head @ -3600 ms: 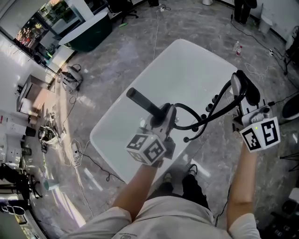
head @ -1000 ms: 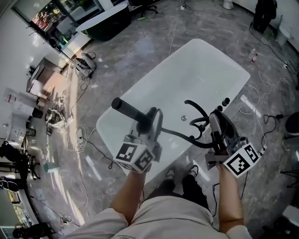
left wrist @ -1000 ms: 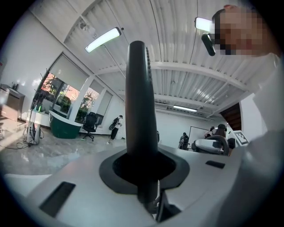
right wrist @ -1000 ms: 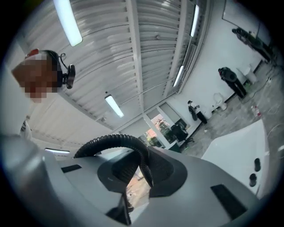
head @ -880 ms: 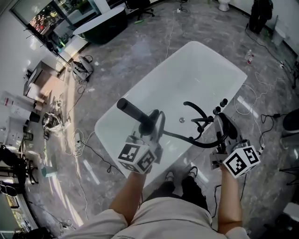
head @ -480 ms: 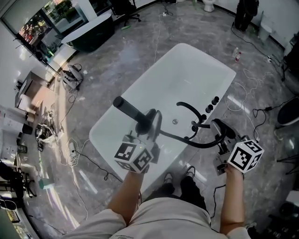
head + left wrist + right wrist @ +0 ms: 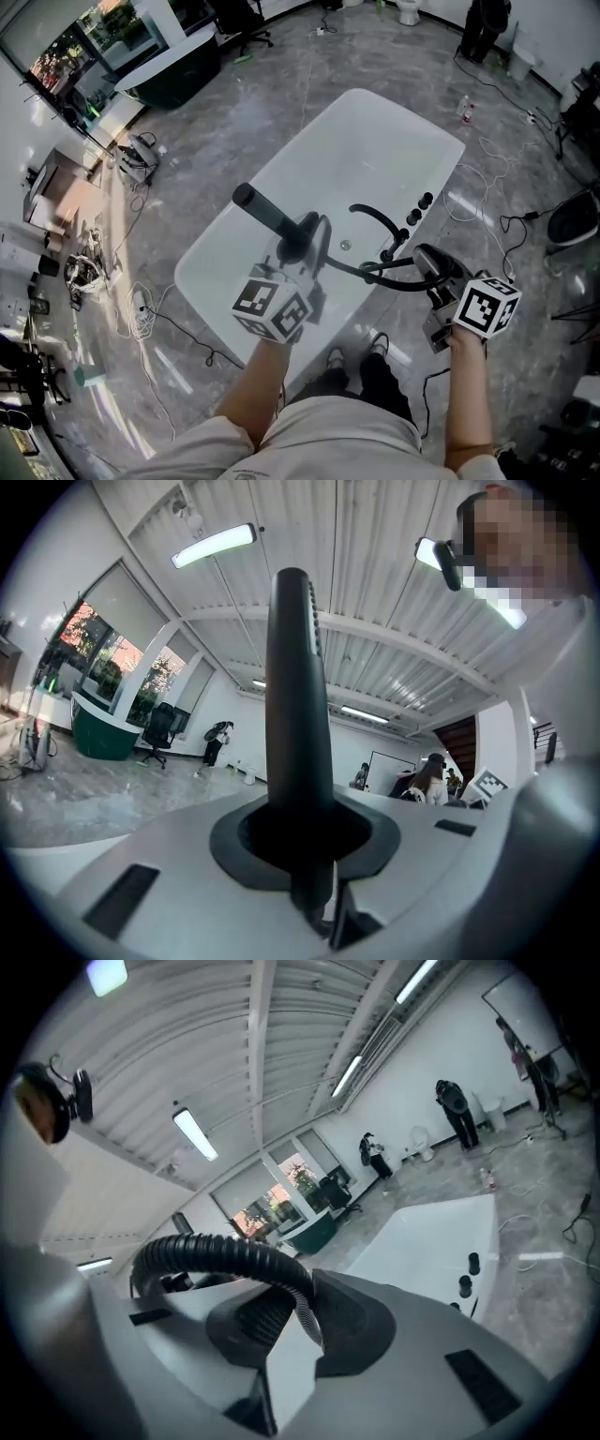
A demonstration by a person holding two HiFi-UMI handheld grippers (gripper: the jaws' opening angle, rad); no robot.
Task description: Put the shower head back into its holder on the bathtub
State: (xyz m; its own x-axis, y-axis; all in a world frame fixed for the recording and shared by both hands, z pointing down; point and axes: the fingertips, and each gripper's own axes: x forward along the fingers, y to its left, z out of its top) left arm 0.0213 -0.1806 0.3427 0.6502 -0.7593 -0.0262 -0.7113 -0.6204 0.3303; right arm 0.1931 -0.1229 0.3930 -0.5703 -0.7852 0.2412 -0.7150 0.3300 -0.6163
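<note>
The step in hand is the carry: the shower head (image 7: 267,214) is in the air above the near side of the white bathtub (image 7: 375,141), not yet in its holder. The left gripper (image 7: 302,246) has it, and in the left gripper view the jaws are closed only partway, pressed onto the dark handle of the shower head (image 7: 295,714), which stands straight out between them. The right gripper (image 7: 433,267) is lower and to the right, near the tub's rim. Its jaws are likewise partly closed, and they clamp the black ribbed hose (image 7: 225,1255), which arches out of them. In the head view the hose (image 7: 375,275) runs between the two grippers, just in front of the curved faucet (image 7: 375,214) and the row of knobs (image 7: 419,206) on the rim. The holder itself is hard to pick out at this size; it is probably among the fittings beside the faucet, close to the right gripper. The next move, as I judge it, is to bring the shower head across to those fittings, turn it so its handle lines up with the holder, and lower it in. Meanwhile the right gripper should feed the hose so that it does not kink or drag the head off line.
</note>
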